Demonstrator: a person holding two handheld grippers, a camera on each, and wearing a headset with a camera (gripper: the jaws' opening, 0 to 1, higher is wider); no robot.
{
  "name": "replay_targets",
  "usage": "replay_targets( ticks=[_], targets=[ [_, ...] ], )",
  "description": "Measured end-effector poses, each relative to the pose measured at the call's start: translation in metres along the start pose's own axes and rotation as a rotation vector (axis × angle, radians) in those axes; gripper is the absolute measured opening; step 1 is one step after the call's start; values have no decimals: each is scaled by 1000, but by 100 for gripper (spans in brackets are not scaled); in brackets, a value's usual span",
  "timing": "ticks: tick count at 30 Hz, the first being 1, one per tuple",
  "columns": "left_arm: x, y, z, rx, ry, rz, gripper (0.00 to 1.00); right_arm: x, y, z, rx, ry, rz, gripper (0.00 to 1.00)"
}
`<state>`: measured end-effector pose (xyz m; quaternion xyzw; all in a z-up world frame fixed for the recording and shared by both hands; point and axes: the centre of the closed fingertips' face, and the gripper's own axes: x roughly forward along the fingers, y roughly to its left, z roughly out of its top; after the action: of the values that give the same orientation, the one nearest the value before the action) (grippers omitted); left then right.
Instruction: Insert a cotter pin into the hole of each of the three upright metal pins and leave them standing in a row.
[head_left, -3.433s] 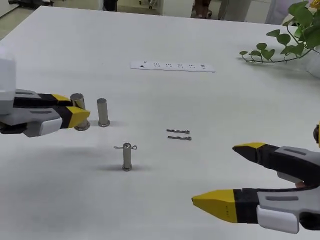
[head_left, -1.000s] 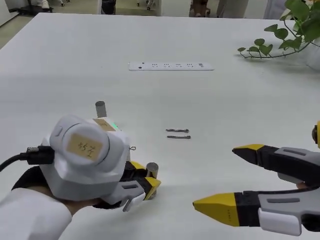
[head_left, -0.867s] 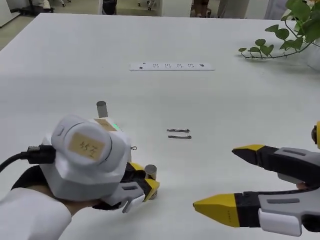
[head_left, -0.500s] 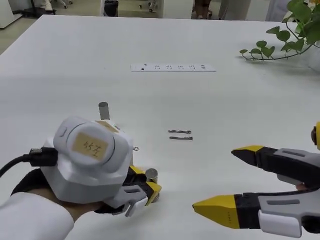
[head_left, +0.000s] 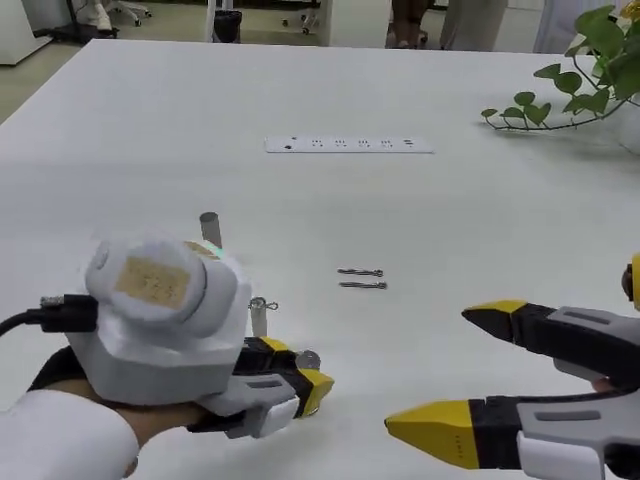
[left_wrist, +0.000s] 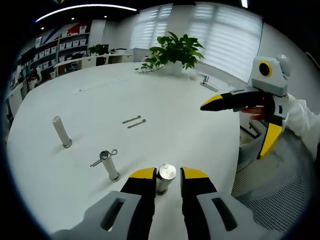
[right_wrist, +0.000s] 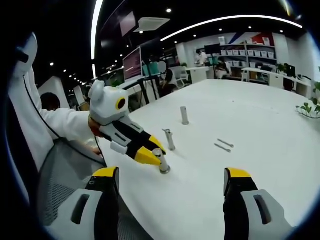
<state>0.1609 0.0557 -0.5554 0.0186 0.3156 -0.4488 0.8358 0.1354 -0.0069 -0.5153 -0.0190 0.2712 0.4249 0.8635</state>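
Left gripper (left_wrist: 166, 175): near left, jaws narrowed onto a bare metal pin (head_left: 306, 359) held upright. Whether its foot touches the table (head_left: 480, 200) is hard to tell.
Right gripper (head_left: 428, 370): near right, jaws spread wide, holding nothing.
Fitted pin (head_left: 259, 315): just beyond the held one, standing, with a cotter pin (left_wrist: 102, 159) through its hole.
Loose cotter pins (head_left: 360, 272): two, mid-table, lying side by side.
Far pin (head_left: 209, 228): far left, upright, no cotter in it.
Progress: by my judgement one of three is done. Two insertions and the lining-up are left.
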Motion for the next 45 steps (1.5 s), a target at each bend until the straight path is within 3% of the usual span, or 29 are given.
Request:
replay_targets(
  ticks=[5, 8, 11, 15, 18, 22, 27, 35, 42, 45],
  targets=[
    [-15, -2, 8, 118, -35, -42, 22, 1, 2, 2, -10, 0, 9, 84],
    [-26, -2, 17, 199, -96, -60, 29, 1, 1, 2, -13, 1, 11, 84],
    [-36, 1, 18, 181, -99, -69, 38, 1, 0, 2, -16, 7, 11, 84],
    [-52, 0, 33, 177, -176, -95, 57, 1, 0, 1, -17, 13, 12, 84],
    [-60, 2, 38, 181, -191, -101, 73, 1, -1, 1, -21, 17, 11, 84],
    [-70, 6, 39, 217, -209, -88, 83, 1, -4, 3, -28, 21, 7, 84],
    [-76, 16, 28, 221, -184, -53, 98, 0, -8, 3, -33, 31, 0, 84],
    [-79, 12, 11, 178, -174, -71, 99, 0, -10, 5, -47, 45, -2, 84],
    [-73, 19, -12, 171, -105, -51, 99, -3, -17, 10, -68, 55, -15, 84],
    [-73, 20, -11, 144, -116, -53, 99, -5, -22, 13, -82, 61, -22, 84]
  ],
)
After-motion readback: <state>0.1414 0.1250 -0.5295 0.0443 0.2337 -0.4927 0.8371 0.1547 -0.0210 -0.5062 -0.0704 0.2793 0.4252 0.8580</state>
